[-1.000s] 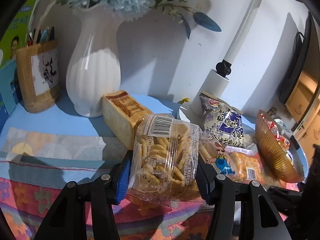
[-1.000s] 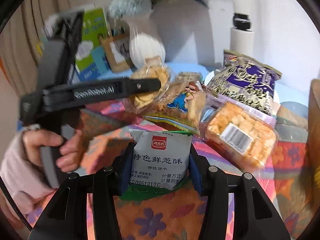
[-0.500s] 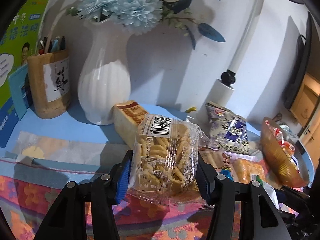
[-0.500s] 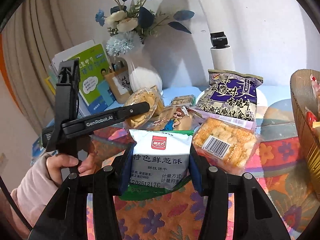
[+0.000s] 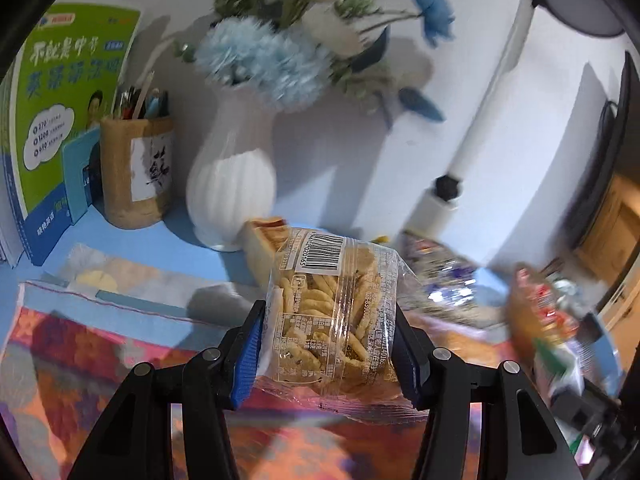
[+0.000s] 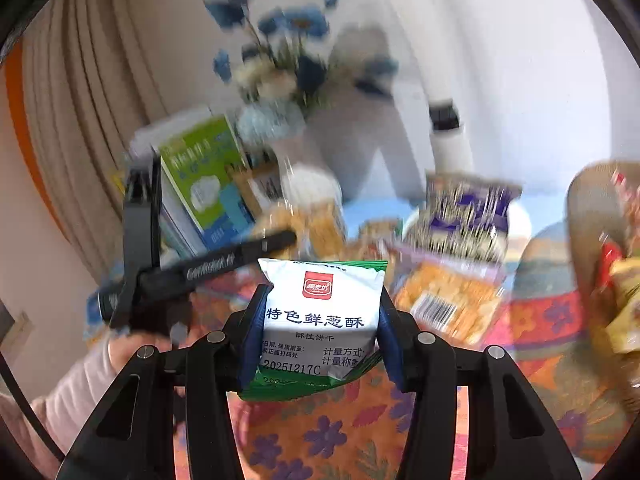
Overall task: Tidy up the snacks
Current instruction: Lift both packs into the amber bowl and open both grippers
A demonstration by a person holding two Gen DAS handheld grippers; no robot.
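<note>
Left tongs (image 5: 326, 344): closed on a clear bag of biscuit sticks (image 5: 330, 312), barcode label uppermost, blue pads pressing both sides; bag held clear above the floral cloth (image 5: 100, 360) at the near edge of the worktop (image 5: 132, 240).

Right tongs (image 6: 320, 332): closed on a white-and-green scallion biscuit packet (image 6: 322, 320), printed face toward the camera, held above the floral cloth; pads pressing both sides.

Person's hand (image 6: 132, 352), pink sleeve (image 6: 68, 396): grips the black handle of the left tongs, seen in the right wrist view at the left edge.

Worktop, back edge by the wall: white ribbed vase (image 5: 230, 196) with blue and white flowers (image 5: 276, 52); brown pen holder (image 5: 136, 172) to its left; green-covered book (image 5: 64, 92) upright at the back left corner; white paper-towel stand (image 5: 436, 208) to the right.

Worktop, middle: tan boxed snack (image 5: 262, 240) just beside the vase base, behind the held bag; purple snack bag (image 6: 468, 216); clear bag of orange crackers (image 6: 444, 300) in front of it, both blurred.

Worktop, right edge: brown basket (image 6: 584, 216) holding packets, blurred.
</note>
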